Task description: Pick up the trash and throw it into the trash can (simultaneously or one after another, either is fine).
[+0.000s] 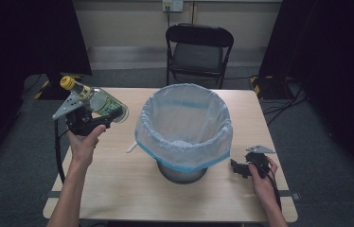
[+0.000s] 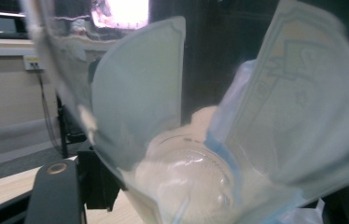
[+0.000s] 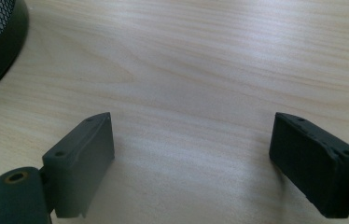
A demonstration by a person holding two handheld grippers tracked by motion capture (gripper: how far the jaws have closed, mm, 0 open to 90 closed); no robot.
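The right gripper rests on the table close to the person, jaws spread wide with nothing between them. Farther out, the left gripper is clamped on a clear plastic bottle held above the table. The bottle's long axis runs level, yellow cap pointing away from the lined bin, its base toward it. The left gripper is nearer the bottle; the bin lies to its right.

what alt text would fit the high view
A person's left gripper holds a clear plastic bottle with a yellow cap above a wooden table, beside a bin lined with a pale blue bag. The right gripper rests on the table, empty.
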